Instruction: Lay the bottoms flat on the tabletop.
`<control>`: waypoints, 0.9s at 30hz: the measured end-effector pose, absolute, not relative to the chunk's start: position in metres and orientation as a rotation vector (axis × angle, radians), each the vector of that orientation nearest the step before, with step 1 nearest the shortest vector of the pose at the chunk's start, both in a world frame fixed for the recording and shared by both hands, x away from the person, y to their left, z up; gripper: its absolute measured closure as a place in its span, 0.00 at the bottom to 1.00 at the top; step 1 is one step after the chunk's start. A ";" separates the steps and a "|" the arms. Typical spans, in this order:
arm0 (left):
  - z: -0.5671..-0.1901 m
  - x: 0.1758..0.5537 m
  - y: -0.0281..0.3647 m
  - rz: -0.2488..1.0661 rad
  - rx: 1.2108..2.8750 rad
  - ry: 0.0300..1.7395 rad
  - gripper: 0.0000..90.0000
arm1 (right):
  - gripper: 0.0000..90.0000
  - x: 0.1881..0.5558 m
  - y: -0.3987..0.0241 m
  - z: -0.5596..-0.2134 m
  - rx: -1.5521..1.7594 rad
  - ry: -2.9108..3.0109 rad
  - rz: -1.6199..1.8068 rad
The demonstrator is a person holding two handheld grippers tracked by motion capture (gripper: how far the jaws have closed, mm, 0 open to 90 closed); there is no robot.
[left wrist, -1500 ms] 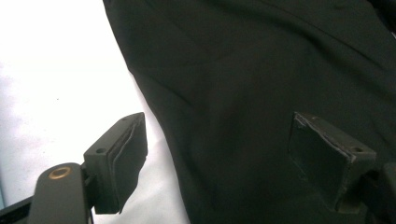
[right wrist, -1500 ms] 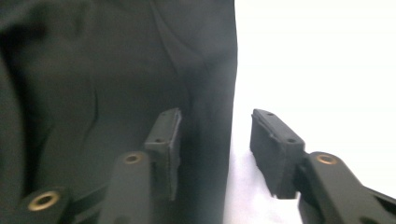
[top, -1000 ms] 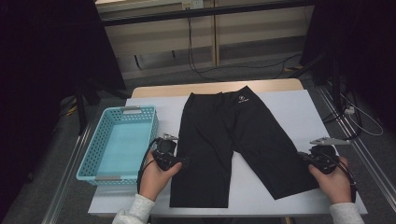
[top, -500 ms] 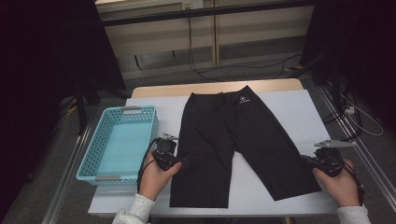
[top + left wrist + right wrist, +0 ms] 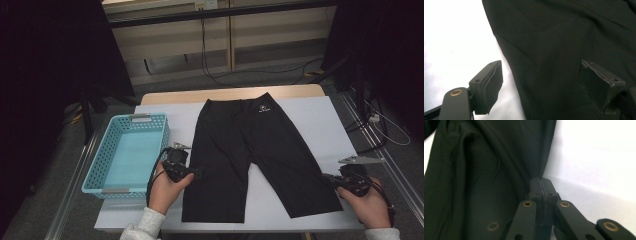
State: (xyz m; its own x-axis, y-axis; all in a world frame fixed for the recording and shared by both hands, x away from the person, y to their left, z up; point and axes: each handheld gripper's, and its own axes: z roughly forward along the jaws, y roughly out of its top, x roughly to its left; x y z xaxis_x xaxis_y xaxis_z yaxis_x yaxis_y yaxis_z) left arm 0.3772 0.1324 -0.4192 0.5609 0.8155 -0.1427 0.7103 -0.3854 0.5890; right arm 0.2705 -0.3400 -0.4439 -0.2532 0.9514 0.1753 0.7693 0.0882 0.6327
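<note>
Gripping the outer hem of one leg of the black shorts spread on the white table, the clenched right gripper has edged outward (barely), while the left gripper waits agape over the other leg's edge.

A white-covered bench stands on a grey floor, cables trailing before pale wall panels amid dark surroundings.
</note>
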 end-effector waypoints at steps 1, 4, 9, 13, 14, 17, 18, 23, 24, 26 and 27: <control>-0.419 0.377 0.132 0.225 2.191 1.208 0.22 | 1.00 0.269 -0.340 -0.444 1.711 2.093 0.925; -0.419 0.377 0.132 0.231 2.193 1.207 0.22 | 1.00 0.264 -0.339 -0.443 1.708 2.111 0.925; -0.418 0.377 0.132 0.233 2.185 1.214 0.22 | 0.94 0.261 -0.333 -0.442 1.683 2.147 0.903; -0.418 0.376 0.129 0.235 2.197 1.206 0.22 | 0.71 0.271 -0.329 -0.442 1.647 2.129 0.887; -0.418 0.376 0.129 0.235 2.197 1.206 0.22 | 0.72 0.275 -0.328 -0.443 1.624 2.119 0.874; -0.418 0.376 0.129 0.236 2.196 1.206 0.22 | 0.73 0.286 -0.327 -0.446 1.608 2.094 0.875; -0.418 0.376 0.129 0.236 2.197 1.206 0.22 | 0.75 0.290 -0.327 -0.447 1.615 2.077 0.874; -0.420 0.377 0.129 0.238 2.198 1.208 0.22 | 0.96 0.302 -0.335 -0.451 1.670 2.029 0.943; -0.420 0.377 0.130 0.235 2.197 1.208 0.22 | 1.00 0.302 -0.337 -0.451 1.674 2.028 0.949; -0.419 0.376 0.129 0.240 2.197 1.207 0.22 | 1.00 0.302 -0.340 -0.452 1.698 2.012 0.981; -0.419 0.376 0.129 0.239 2.199 1.205 0.22 | 1.00 0.303 -0.342 -0.453 1.691 2.015 0.989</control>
